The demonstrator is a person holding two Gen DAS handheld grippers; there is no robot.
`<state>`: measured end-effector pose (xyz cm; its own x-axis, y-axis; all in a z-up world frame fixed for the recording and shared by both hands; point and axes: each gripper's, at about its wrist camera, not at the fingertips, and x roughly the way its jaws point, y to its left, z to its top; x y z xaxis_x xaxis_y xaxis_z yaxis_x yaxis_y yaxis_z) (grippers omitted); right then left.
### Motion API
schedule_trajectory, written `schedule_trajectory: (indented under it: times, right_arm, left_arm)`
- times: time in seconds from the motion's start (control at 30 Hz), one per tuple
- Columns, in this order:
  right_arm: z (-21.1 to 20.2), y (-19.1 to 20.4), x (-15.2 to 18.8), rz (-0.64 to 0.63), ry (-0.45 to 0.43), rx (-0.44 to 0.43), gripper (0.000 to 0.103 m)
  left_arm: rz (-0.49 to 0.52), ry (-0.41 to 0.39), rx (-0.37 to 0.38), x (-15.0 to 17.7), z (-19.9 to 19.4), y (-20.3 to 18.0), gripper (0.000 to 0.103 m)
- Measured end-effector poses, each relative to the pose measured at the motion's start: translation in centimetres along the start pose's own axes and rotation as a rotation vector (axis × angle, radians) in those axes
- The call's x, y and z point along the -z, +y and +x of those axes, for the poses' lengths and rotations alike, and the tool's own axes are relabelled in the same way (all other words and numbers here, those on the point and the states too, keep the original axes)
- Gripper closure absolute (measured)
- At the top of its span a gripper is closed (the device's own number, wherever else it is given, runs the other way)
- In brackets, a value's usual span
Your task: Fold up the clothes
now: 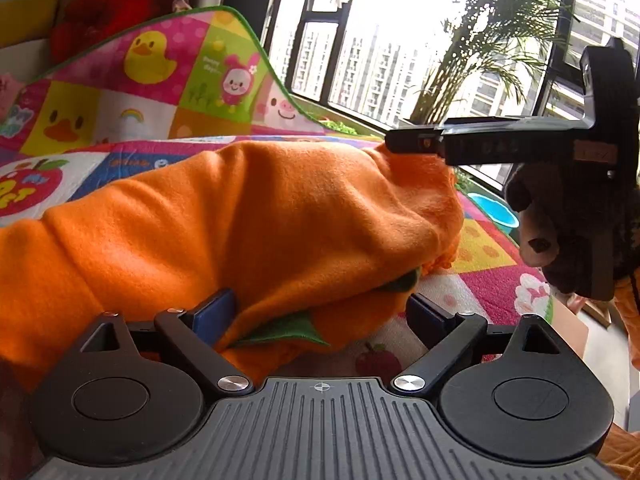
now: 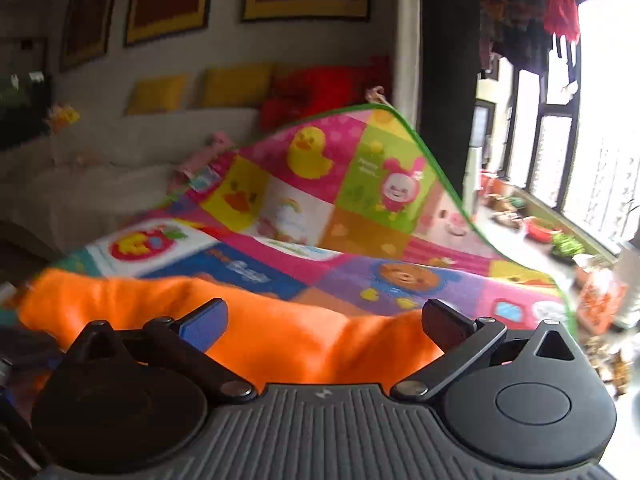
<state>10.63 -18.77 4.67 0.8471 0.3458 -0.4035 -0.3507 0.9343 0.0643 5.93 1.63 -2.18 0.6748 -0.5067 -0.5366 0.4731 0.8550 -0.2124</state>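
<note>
Left wrist view: orange fleece [image 1: 248,216] lies bunched in a long heap on the play mat [image 1: 484,248], running from near left to far right, with green leaf patches [image 1: 284,330] showing at its near edge. My left gripper [image 1: 316,312] stands wide; the near hem of the fleece sits between its fingers, against the left blue pad [image 1: 212,316], but the right one is clear of the cloth, so nothing is pinched. My right gripper [image 1: 390,146] shows side-on at the far right end of the heap, its tip touching or just above the cloth; from this view I cannot tell its spread.

Right wrist view: the right gripper [image 2: 324,320] is also wide, both pads bare, with the fleece [image 2: 280,336] just below and beyond them. Frame is motion-blurred. Nothing held by either tool.

Outward: the mat's far edge curls up against a white sofa [image 2: 120,168] with yellow and red cushions. A window [image 1: 360,60], a palm [image 1: 488,40] and a blue bowl [image 1: 494,212] on the floor lie to the right.

Judgement: a fold seems just laid and let go, or a fresh grasp is about to start; the garment is not yet a neat packet. Next move calls for each tool to close on one layer edge at its own end of the heap, then lift and carry together so the cloth does not drag or bunch further.
</note>
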Motion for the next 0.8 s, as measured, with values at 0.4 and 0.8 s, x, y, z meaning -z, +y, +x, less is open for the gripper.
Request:
schedule_trajectory:
  times: [0.4,0.8]
  right_arm:
    - [7.5,2.3,4.9,-0.019,0.179,0.046,0.0]
    - [7.2,2.1,4.9,-0.003,0.154,0.04,0.0]
  left_arm:
    - [-0.186,-0.104,-0.122,-0.5,-8.9,4.3,0.007]
    - [-0.689,-0.105,-0.3,1.2,-6.3,11.4,0.006]
